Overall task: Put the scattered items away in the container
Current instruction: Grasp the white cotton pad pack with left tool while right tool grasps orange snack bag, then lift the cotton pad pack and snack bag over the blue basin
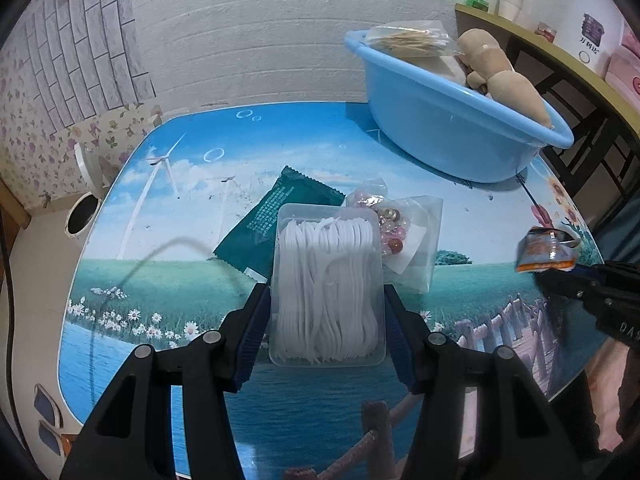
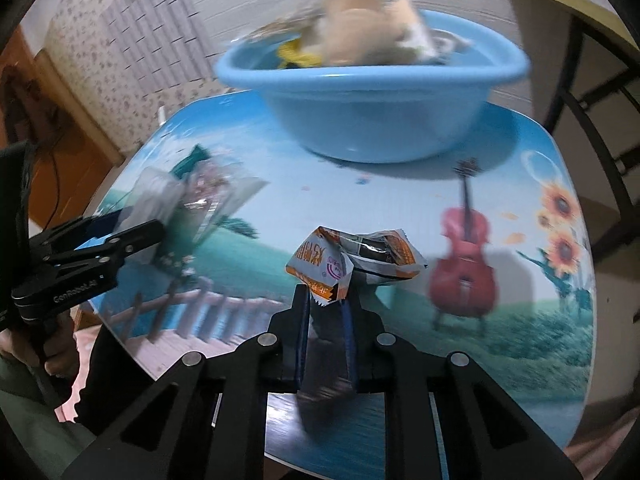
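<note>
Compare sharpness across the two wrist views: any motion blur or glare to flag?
Left wrist: sharp; floss pick box between the left gripper fingers is crisp, strong fisheye bending at the edges. Right wrist: motion blur smears the blue basin and the table print; only the snack packet pinched in the right gripper stays readable. No strong glare in either.

Left gripper [image 1: 326, 304]: clamped on clear floss-pick box [image 1: 326, 280]
Behind box: green sachet [image 1: 276, 216], bead bag [image 1: 396, 232]
Far right: blue basin [image 1: 452, 128], plush toy [image 1: 500, 68] inside
Right gripper [image 1: 560, 270]: pinching orange wrapper [image 1: 546, 250]
</note>
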`<state>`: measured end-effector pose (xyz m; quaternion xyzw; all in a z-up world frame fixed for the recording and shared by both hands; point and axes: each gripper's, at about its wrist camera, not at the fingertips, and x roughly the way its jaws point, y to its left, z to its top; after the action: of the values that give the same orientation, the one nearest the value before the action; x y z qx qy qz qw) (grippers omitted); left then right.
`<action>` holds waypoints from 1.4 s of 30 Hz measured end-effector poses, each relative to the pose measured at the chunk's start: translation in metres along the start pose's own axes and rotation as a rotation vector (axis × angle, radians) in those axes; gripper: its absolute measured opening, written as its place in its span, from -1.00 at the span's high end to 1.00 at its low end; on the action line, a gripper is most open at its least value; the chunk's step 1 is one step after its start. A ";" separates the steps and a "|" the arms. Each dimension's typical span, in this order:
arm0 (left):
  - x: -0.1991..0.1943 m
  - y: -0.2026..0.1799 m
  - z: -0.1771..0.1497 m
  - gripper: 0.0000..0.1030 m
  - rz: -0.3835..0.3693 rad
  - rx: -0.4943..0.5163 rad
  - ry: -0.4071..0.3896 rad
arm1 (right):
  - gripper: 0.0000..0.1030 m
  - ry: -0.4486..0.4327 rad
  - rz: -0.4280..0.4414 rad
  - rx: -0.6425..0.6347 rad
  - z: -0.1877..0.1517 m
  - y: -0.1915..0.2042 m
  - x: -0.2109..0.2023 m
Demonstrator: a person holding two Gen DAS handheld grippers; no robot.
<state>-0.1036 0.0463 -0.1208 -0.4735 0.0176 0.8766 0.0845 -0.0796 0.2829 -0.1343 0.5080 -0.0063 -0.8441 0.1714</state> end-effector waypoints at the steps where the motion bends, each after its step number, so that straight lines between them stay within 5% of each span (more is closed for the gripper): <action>1: 0.001 0.000 0.000 -0.08 0.001 0.001 0.001 | 0.72 0.001 -0.004 0.007 0.000 -0.003 -0.001; 9: 0.004 0.000 -0.001 -0.08 -0.001 -0.004 -0.012 | 0.63 -0.010 -0.008 -0.021 -0.001 -0.006 -0.004; 15: 0.006 -0.002 0.001 -0.09 -0.002 -0.003 -0.020 | 0.17 -0.016 0.009 -0.004 0.001 -0.005 -0.001; 26: 0.015 -0.009 0.005 -0.14 0.010 0.024 -0.015 | 0.13 -0.012 -0.030 -0.005 0.007 -0.010 0.003; 31: 0.014 -0.010 0.005 -0.09 0.007 0.034 -0.020 | -0.26 -0.024 -0.043 -0.008 0.016 -0.002 0.007; 36: 0.014 -0.009 0.004 -0.09 0.000 0.035 -0.018 | -0.25 -0.013 -0.065 -0.008 0.019 -0.003 0.015; 39: 0.013 -0.009 0.004 -0.09 -0.003 0.034 -0.020 | 0.01 -0.016 -0.072 -0.026 0.018 -0.004 0.015; 42: 0.010 -0.012 0.004 -0.09 -0.001 0.050 -0.029 | 0.02 -0.013 -0.051 -0.022 0.016 -0.006 0.012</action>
<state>-0.1107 0.0597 -0.1261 -0.4583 0.0380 0.8827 0.0968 -0.1003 0.2828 -0.1381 0.5006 0.0149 -0.8515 0.1553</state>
